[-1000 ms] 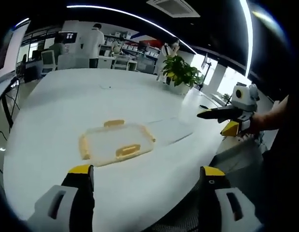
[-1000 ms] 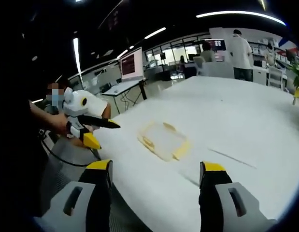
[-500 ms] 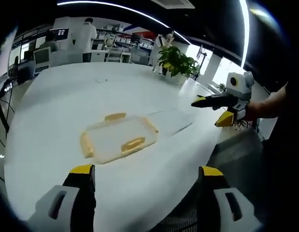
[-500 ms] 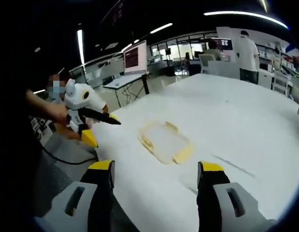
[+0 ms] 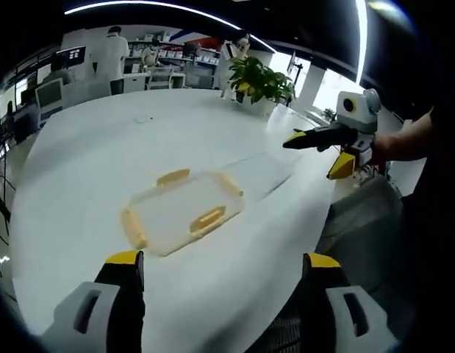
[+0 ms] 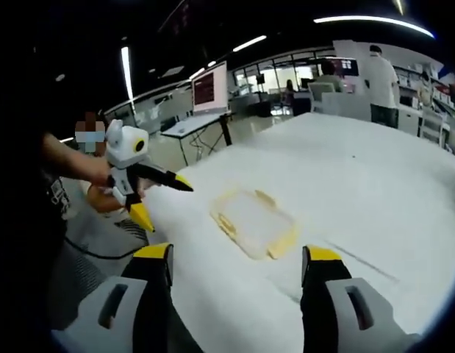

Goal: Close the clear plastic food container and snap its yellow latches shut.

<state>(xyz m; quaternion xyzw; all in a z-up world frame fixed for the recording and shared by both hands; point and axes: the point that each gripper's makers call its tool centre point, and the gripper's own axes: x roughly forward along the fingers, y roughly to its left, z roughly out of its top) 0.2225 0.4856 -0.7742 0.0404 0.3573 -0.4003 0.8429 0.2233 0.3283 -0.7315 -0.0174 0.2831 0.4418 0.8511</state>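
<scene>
The clear plastic food container with yellow latches (image 5: 181, 215) is lying flat on the broad white round table (image 5: 87, 158), sitting near the table's front edge at roughly twelve o'clock above the jaws in the left gripper view and likewise just above centre in the right gripper view (image 6: 254, 223). Compared with a second ago, the container is looming slightly larger and closer to centre in both views, so the hands appear to be closing in on it rather than the box itself moving. The left gripper (image 5: 221, 290) is hovering with its yellow-tipped jaws spread wide apart and gripping nothing; it is also showing at nine o'clock in the right gripper view (image 6: 157, 193). The right gripper (image 6: 238, 290) is likewise held apart and empty, and is appearing at three o'clock in the left gripper view (image 5: 315, 151), well apart from the container. Whether the lid is fully seated cannot be told; the yellow latches seem to be lying outward, so the snapping likely remains ahead. A green potted plant (image 5: 260, 82) is standing at the far side of the table at one o'clock, while people in white coats (image 5: 109, 53) are working beyond.
</scene>
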